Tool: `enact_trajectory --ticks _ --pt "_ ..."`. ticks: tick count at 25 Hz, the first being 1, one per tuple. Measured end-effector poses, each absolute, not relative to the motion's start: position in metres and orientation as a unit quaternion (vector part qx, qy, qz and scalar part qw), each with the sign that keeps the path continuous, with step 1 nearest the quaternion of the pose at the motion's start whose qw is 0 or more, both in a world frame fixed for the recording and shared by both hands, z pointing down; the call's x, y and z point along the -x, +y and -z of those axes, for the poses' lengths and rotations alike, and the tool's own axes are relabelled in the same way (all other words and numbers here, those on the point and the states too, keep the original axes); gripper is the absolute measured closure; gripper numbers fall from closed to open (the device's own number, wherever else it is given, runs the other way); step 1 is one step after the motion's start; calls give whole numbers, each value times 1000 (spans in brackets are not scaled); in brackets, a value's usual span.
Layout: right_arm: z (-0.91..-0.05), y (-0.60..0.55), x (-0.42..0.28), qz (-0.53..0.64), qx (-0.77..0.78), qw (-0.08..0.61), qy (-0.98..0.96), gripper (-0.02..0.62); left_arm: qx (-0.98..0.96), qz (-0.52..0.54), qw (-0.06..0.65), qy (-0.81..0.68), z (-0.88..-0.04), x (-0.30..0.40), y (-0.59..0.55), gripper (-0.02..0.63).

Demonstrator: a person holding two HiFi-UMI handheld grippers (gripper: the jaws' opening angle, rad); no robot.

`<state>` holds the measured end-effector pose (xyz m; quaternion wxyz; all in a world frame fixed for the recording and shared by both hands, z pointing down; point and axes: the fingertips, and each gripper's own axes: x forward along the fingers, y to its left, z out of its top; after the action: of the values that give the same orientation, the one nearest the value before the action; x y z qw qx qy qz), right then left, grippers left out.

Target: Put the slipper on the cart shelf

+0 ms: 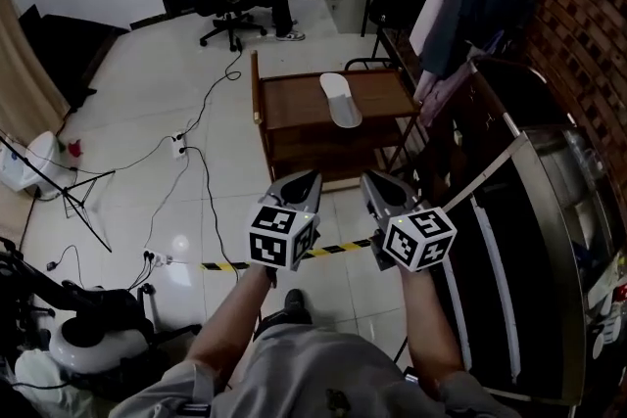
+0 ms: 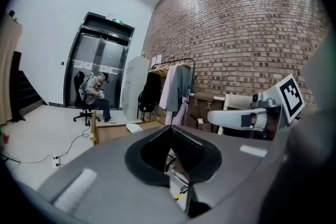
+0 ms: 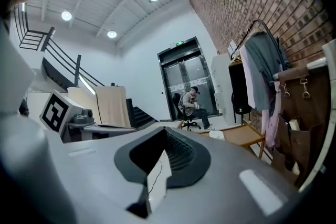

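Head view shows us holding both tools short of the wooden cart (image 1: 294, 113), with the left gripper (image 1: 310, 179) and right gripper (image 1: 374, 181) each pinched closed on nothing. The white slipper (image 1: 340, 99) lies flat on the cart's top, toward its right side. We judge that jaws opened late could nudge it off the edge, and a shallow pinch on its thin sole may slip. We count one slipper, one cart, two grippers.
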<state>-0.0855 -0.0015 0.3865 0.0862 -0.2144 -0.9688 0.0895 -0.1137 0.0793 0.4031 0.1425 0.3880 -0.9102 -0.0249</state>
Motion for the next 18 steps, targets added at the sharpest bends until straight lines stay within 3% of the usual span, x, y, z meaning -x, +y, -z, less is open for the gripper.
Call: enact_trajectory --ticks 6,18 --pt "-391 2 170 -92 183 95 -974 595 -411 28 150 -899 -409 201 82 599" --pt "-412 -8 283 -89 173 120 -974 595 -420 38 172 -890 -437 307 67 599"
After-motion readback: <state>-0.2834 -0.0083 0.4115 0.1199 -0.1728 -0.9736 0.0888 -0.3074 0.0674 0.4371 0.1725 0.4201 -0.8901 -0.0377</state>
